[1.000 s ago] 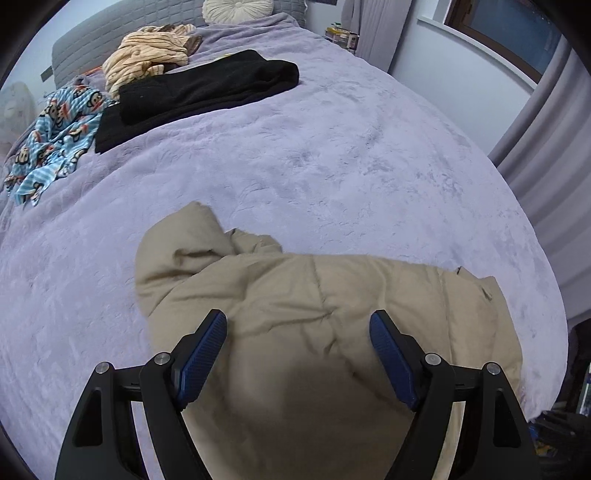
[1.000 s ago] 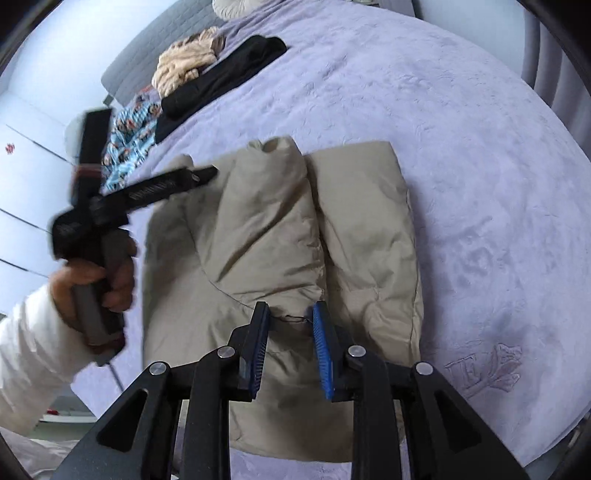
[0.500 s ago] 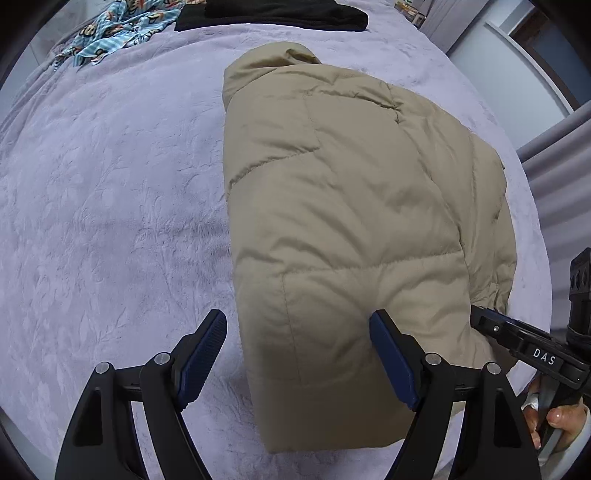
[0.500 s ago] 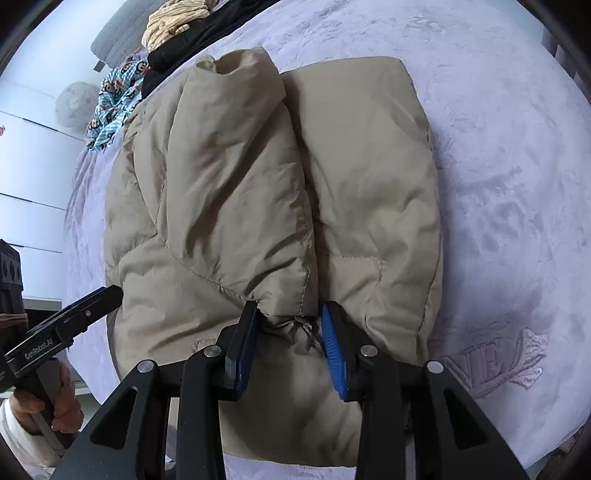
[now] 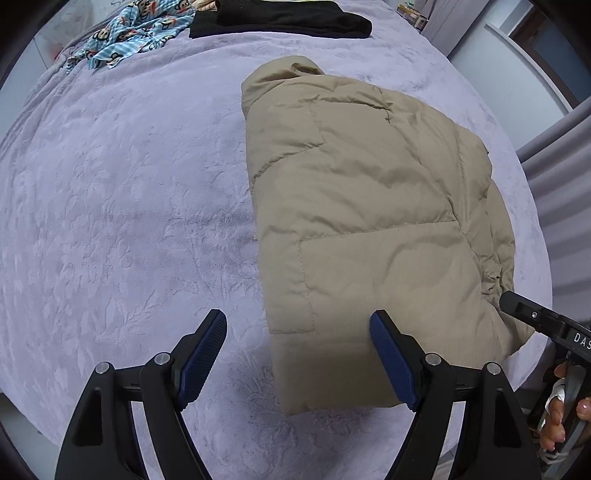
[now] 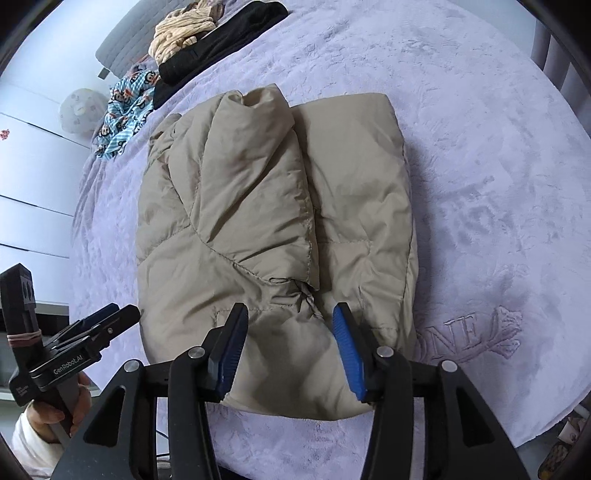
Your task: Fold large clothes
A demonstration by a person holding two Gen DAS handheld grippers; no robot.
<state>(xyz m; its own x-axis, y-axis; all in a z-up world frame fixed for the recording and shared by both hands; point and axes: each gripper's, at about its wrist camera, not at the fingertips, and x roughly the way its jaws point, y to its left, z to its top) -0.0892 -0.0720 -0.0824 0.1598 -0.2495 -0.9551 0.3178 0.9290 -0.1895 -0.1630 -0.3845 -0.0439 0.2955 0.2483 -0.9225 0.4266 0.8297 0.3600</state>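
Note:
A beige puffer jacket [image 5: 369, 206] lies folded lengthwise on the purple bedspread [image 5: 110, 221]; it also shows in the right wrist view [image 6: 266, 221], both sides folded in along the middle. My left gripper [image 5: 297, 354] is open and empty above the jacket's near left corner. My right gripper [image 6: 286, 343] is open and empty over the jacket's near hem, holding nothing. The right gripper's tip shows at the right edge of the left wrist view [image 5: 532, 321]. The left gripper shows at the lower left of the right wrist view [image 6: 92, 332].
A black garment [image 5: 288, 18], a blue monkey-print garment [image 5: 129, 33] and a tan striped garment [image 6: 181, 33] lie at the far end of the bed. Grey curtains [image 5: 561, 184] hang at the right. White cabinet [image 6: 29, 184] stands left of the bed.
My right gripper has opened and let go of the jacket fold. My left gripper has swung from over the jacket to its near left corner, staying open.

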